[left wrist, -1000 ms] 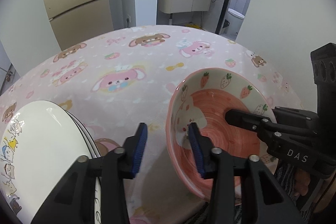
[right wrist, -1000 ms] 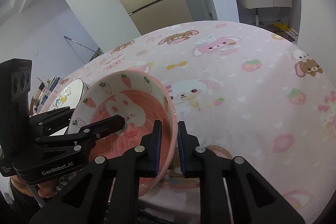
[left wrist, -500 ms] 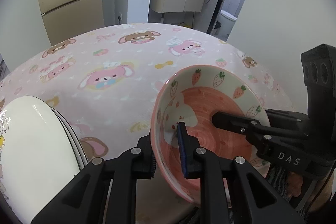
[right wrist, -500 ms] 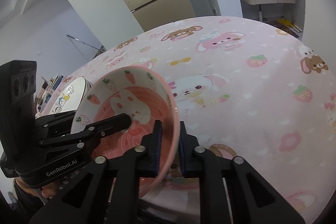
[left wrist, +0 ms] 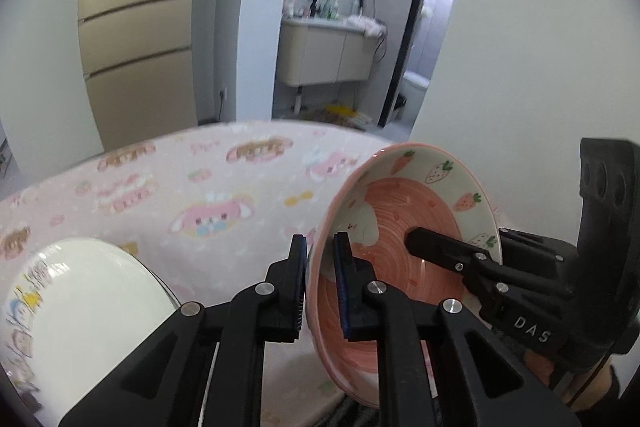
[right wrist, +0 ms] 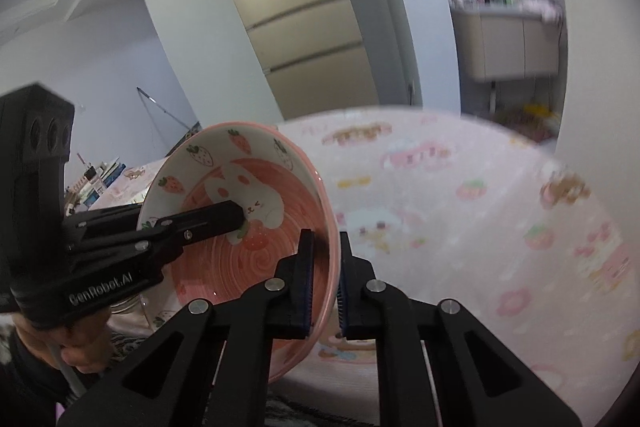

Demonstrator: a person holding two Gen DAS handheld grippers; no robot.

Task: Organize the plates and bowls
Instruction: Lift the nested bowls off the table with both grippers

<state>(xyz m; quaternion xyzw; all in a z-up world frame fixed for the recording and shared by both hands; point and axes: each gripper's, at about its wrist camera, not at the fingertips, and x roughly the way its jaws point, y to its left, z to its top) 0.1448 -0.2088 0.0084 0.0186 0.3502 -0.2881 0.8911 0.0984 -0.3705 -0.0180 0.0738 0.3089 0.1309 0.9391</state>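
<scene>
Above the near edge of the round table covered in a pink cartoon-animal cloth [left wrist: 208, 187], a glazed pink ceramic bowl with strawberry and rabbit print [left wrist: 404, 215] was held clear of the surface, tipped steeply on edge with its hollow facing the right side. The left gripper [left wrist: 320, 283] was clamped on the bowl's rim, one pad outside the wall and one inside. The right gripper [right wrist: 324, 283] was clamped on the opposite part of the rim in the same manner (seen from its own camera, the wall sat squarely between the blue pads).

The bowl was judged rigid, moderately heavy for its size, smooth-glazed and therefore slippery, and breakable if dropped or knocked. The rim was judged the only practical hold, as the curved body offers no flat for the pads; the wall should be seated deep between them, not pinched at the lip.

A stack of white ceramic plates with cartoon figures at the edge [left wrist: 92, 311] stood on the table at the left, apart from the bowl.
</scene>
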